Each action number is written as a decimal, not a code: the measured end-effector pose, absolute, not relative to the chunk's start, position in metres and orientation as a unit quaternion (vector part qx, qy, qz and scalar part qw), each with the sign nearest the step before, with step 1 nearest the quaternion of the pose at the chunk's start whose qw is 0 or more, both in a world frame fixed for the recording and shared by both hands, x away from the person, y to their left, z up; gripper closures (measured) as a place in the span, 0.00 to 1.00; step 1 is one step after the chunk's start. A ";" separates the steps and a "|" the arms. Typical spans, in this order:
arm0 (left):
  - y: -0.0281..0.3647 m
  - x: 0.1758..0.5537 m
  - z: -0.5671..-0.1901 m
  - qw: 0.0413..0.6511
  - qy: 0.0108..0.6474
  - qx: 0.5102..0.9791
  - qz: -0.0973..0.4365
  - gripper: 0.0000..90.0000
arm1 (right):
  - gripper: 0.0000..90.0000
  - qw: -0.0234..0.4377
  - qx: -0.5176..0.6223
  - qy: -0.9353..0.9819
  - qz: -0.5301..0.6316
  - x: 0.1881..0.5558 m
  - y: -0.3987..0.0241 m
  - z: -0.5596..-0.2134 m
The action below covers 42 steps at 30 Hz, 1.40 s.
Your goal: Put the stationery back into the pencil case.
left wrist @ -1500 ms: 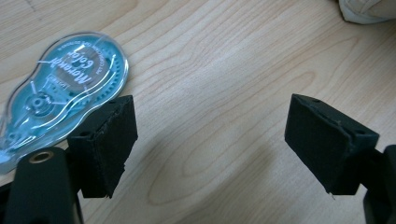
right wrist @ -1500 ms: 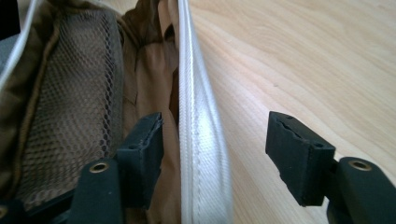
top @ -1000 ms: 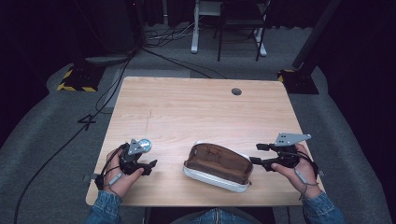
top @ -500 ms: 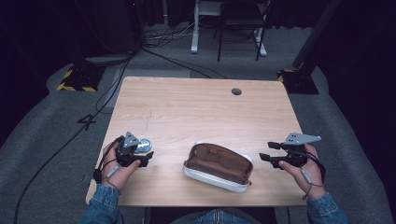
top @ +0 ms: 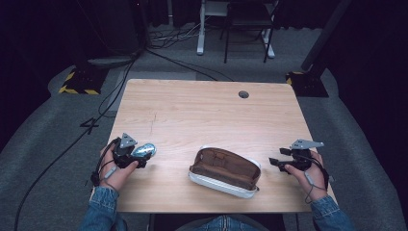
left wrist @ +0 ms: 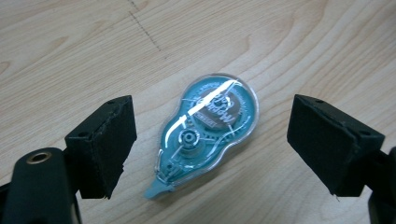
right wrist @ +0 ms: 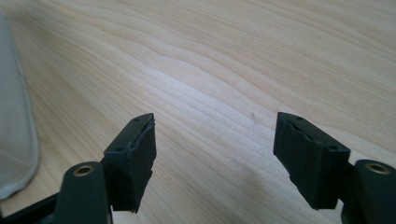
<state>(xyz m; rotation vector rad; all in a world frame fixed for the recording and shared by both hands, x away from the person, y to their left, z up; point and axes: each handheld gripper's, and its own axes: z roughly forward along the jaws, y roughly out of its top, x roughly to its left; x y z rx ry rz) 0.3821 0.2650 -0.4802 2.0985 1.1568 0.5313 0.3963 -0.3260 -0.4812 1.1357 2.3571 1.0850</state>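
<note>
The correction tape roller (left wrist: 208,128) lies flat on the table (top: 202,110), left of the open pencil case (top: 224,172), between the wide fingers (left wrist: 100,144) of the left gripper (top: 139,156), which have just been opening; no pad touches it. If the fingers close off-centre, the smooth shell may slip away. The left hand (top: 115,168) points the gripper down. The right gripper (top: 273,162), right of the case, is low, its fingers wide, just opened, holding nothing.

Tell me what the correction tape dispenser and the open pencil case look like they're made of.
Correction tape dispenser: clear, glossy hard plastic over teal plastic; light streaks glare across it and the inner wheels show through.
Pencil case: seemingly soft fabric, pale grey-white outside, brown lining inside; matte, with rounded, slightly sagging edges. Whether it is cloth or synthetic leather is unclear.
</note>
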 end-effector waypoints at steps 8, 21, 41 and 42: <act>0.269 0.389 -0.487 0.320 0.434 0.820 0.193 0.18 | 0.30 0.161 0.399 0.827 0.361 0.401 -0.327 -0.499; 0.269 0.398 -0.495 0.305 0.417 0.841 0.164 0.20 | 0.25 0.177 0.391 0.825 0.368 0.403 -0.324 -0.504; 0.257 0.398 -0.486 0.265 0.411 0.866 0.108 0.31 | 0.25 0.177 0.391 0.825 0.368 0.403 -0.324 -0.504; 0.257 0.399 -0.486 0.263 0.413 0.865 0.106 0.31 | 0.25 0.177 0.391 0.825 0.368 0.403 -0.324 -0.504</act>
